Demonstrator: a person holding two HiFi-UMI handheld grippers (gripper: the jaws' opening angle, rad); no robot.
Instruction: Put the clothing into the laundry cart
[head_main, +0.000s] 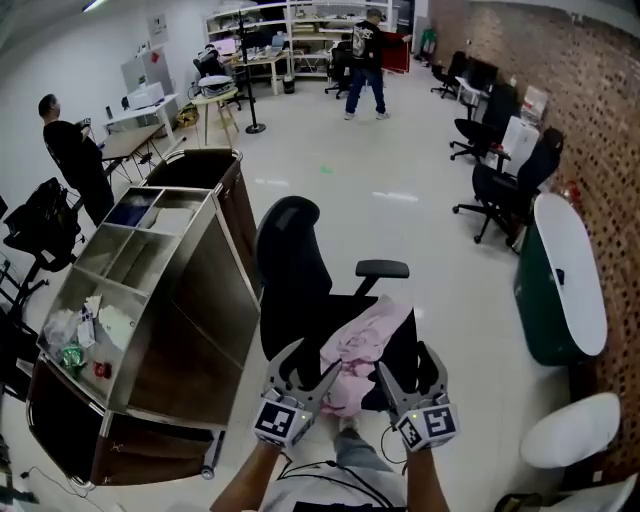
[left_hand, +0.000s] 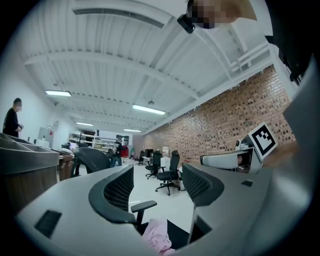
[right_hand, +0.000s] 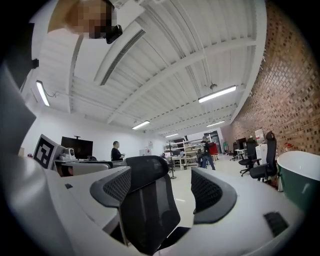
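Our left tongs (head_main: 305, 368) and right tongs (head_main: 410, 370) stand open and empty near the crumpled pink garment (head_main: 360, 345) on the black office chair (head_main: 292, 265). We judge 2 steps remain: grasping it, then carrying it to the brown steel laundry cart (head_main: 190, 300).

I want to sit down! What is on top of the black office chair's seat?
A crumpled pink garment lies on the office chair seat. It covers much of the seat, so anything beneath it cannot be seen.

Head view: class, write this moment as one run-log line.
garment: on chair seat | left gripper: open, empty | right gripper: open, empty | cart: beside chair
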